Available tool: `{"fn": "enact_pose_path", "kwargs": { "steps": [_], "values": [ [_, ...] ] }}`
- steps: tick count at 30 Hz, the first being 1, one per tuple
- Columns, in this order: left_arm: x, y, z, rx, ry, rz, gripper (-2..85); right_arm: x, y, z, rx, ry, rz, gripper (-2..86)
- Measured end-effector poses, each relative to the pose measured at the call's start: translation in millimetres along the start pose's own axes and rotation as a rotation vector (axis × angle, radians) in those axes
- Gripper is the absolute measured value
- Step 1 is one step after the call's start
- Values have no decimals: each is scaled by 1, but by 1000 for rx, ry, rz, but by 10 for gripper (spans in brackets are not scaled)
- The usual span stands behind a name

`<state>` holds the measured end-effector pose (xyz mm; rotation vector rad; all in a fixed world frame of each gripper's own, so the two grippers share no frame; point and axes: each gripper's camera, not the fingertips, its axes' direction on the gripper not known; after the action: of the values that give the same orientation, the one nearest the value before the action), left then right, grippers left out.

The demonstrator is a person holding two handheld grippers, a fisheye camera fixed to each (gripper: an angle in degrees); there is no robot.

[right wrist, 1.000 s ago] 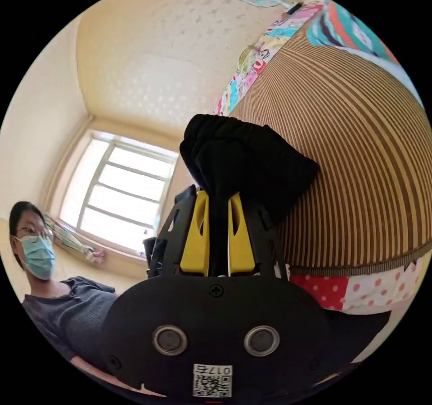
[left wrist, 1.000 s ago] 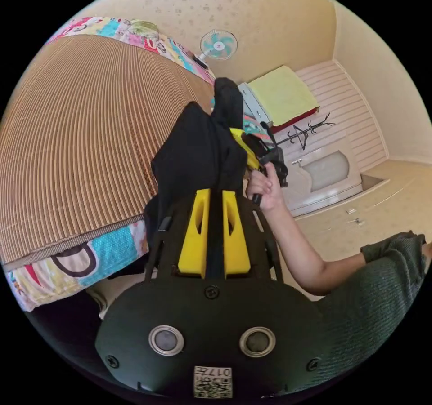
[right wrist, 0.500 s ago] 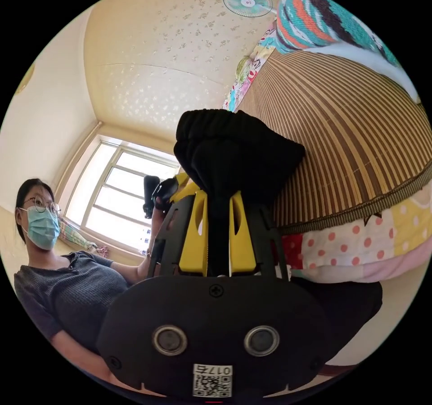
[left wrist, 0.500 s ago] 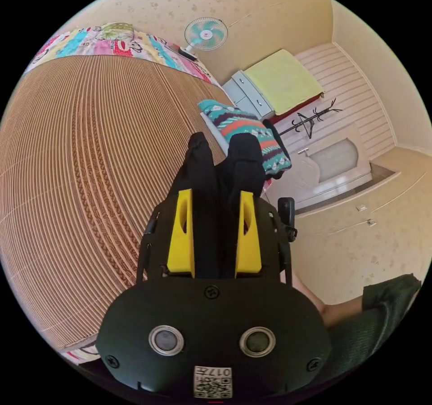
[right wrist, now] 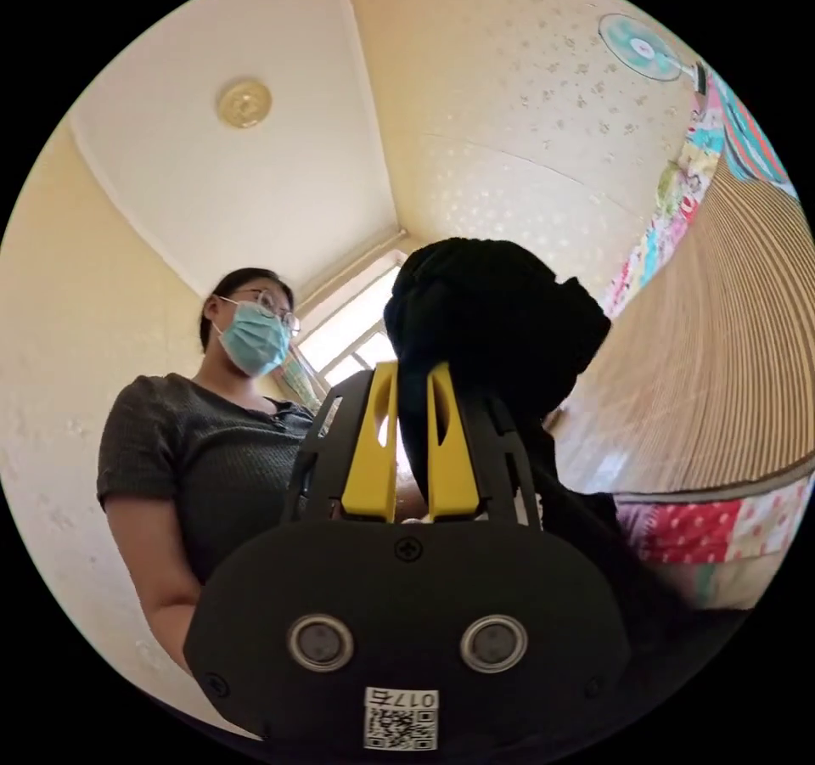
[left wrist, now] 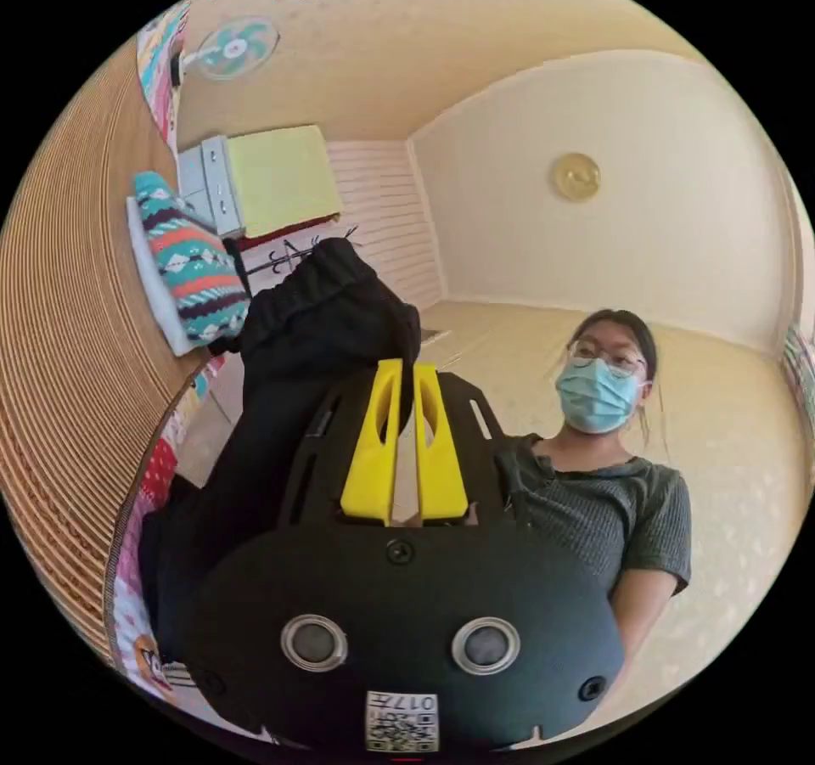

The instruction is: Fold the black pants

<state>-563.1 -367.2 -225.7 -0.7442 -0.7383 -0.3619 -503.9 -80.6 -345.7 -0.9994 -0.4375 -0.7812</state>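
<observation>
A striped bamboo mat [left wrist: 59,357] covers the bed, a wall fan [right wrist: 641,46] up high. Left gripper [left wrist: 406,374] pinches the black pants [left wrist: 314,332] at their gathered edge; right gripper [right wrist: 413,379] clamps the bunched cloth too, both raised off the mat.

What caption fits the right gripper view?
Hand-held gripper clamping bunched black pants beside a striped mat.

Cream wallpapered walls [right wrist: 501,128] enclosed the room. A teal fan [left wrist: 234,47] hung on the wall above a white cabinet [left wrist: 206,183]. Daylight came through a window [right wrist: 352,345].
</observation>
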Motion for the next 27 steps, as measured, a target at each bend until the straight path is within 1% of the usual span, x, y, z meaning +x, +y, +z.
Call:
{"fn": "enact_pose_path", "kwargs": {
  "steps": [1,3,4,5,6,7,8,9,11,12,13,15,17,18,19,21,23,24,25,27],
  "values": [
    [18,8,-12,52,31,47,5,-15,1,-4,58,-103,-59,20],
    [95,39,-59,264,73,217,0,-37,-3,-9,115,-188,-123,16],
    [115,44,-66,284,65,260,-1,-52,-12,-7,116,-184,-146,15],
    [162,45,-67,244,2,355,-2,-61,-20,-2,90,-169,-158,16],
    [214,44,-55,164,-123,461,-3,-80,-37,14,14,-139,-182,16],
    [241,44,-45,130,-187,520,-3,-100,-53,33,-54,-100,-216,19],
    [290,45,-24,75,-303,628,-3,-111,-61,42,-77,-71,-230,20],
    [333,46,-5,70,-421,704,-4,-129,-77,60,-99,-22,-241,25],
    [384,46,20,108,-555,756,-5,-154,-99,87,-121,-23,-271,35],
    [411,45,35,123,-582,801,-5,-166,-116,106,-138,-12,-260,45],
    [422,45,41,128,-572,827,-5,-175,-131,122,-147,13,-252,57],
    [459,47,64,152,-458,915,-6,-181,-146,138,-149,69,-248,85],
    [470,51,84,184,-369,949,-6,-169,-153,150,-171,149,-129,125],
    [473,54,96,198,-317,967,-6,-164,-145,153,-175,211,-115,139],
    [474,56,102,198,-297,974,-6,-162,-129,156,-175,264,-160,150],
    [474,55,122,176,-224,958,-6,-146,-101,161,-187,296,-137,163],
    [469,57,132,171,-170,948,-6,-120,-72,168,-240,192,-99,186],
    [466,59,141,152,-152,954,-6,-101,-51,170,-251,39,-82,210],
    [464,60,145,146,-147,953,-6,-80,-30,170,-242,-99,-48,216],
    [459,68,163,125,-123,959,-6,-49,-3,178,-258,-138,29,223]
  ]
}}
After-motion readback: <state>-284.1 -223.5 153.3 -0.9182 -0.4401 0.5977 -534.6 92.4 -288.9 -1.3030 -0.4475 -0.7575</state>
